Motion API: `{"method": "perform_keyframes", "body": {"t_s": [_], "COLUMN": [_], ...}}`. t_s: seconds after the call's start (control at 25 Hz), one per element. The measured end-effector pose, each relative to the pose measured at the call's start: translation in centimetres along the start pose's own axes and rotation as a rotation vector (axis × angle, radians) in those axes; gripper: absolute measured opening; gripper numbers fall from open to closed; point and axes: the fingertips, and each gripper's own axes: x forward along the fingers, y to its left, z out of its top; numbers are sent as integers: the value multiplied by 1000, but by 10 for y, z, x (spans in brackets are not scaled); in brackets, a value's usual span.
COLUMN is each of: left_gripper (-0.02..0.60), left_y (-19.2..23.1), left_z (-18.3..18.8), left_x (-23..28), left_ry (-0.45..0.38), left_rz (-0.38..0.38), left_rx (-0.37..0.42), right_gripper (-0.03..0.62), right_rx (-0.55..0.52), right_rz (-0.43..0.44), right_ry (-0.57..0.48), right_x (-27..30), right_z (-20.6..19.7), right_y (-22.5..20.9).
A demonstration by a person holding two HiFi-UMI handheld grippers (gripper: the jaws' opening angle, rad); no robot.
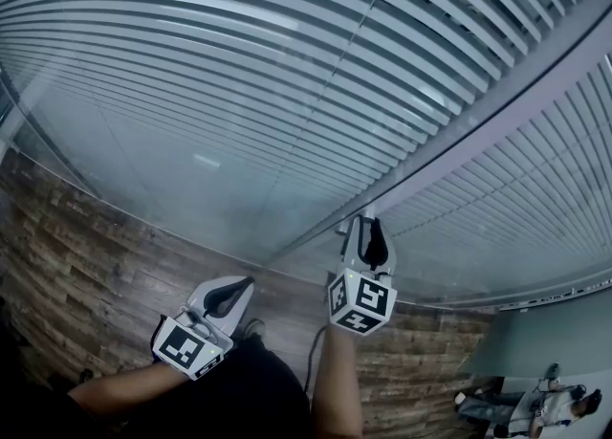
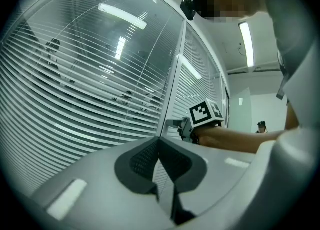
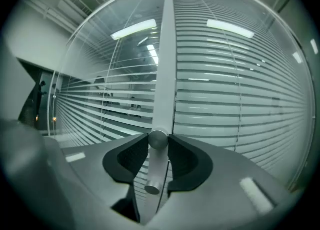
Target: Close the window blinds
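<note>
White slatted blinds (image 1: 239, 74) hang behind glass on both sides of a pale upright mullion (image 1: 478, 131). In the right gripper view the mullion (image 3: 164, 63) runs straight down into my jaws, with slats (image 3: 230, 88) to either side. A small round metal knob (image 3: 158, 139) on the mullion sits between the dark pads (image 3: 131, 156), and my right gripper (image 3: 158, 141) is shut on it. From the head view the right gripper (image 1: 368, 234) reaches up against the mullion. My left gripper (image 1: 241, 286) hangs lower and to the left, shut with nothing in it (image 2: 159, 143).
A wood-plank floor (image 1: 86, 246) lies below the glass wall. A person (image 1: 535, 406) stands far off at the lower right. The left gripper view shows the right gripper's marker cube (image 2: 205, 112) and a forearm (image 2: 235, 136) reaching to the mullion.
</note>
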Motion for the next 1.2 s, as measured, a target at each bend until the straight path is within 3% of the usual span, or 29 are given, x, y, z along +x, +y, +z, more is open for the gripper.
{"method": "perform_keyframes", "body": {"t_s": [0.48, 0.68, 0.84, 1.04, 1.2], "left_gripper": [-2, -2, -2, -2, -2], "left_y": [-5, -8, -14, -4, -2], "left_z": [-4, -2, -2, -8, -3], "left_x": [4, 3, 3, 1, 0], "left_ry": [6, 12, 9, 9, 8], "left_rz": [-15, -27, -32, -20, -11], "left_rx": [-13, -18, -13, -22, -23], "right_gripper": [127, 127, 133, 183, 175], "right_rx": [-544, -600, -465, 42, 229], "right_rz": [-60, -47, -8, 59, 54], "right_ry": [71, 70, 52, 3, -39], "right_x": [-2, -3, -6, -6, -4], "right_z": [-3, 2, 2, -7, -1], "right_y": [3, 7, 4, -1, -3]}}
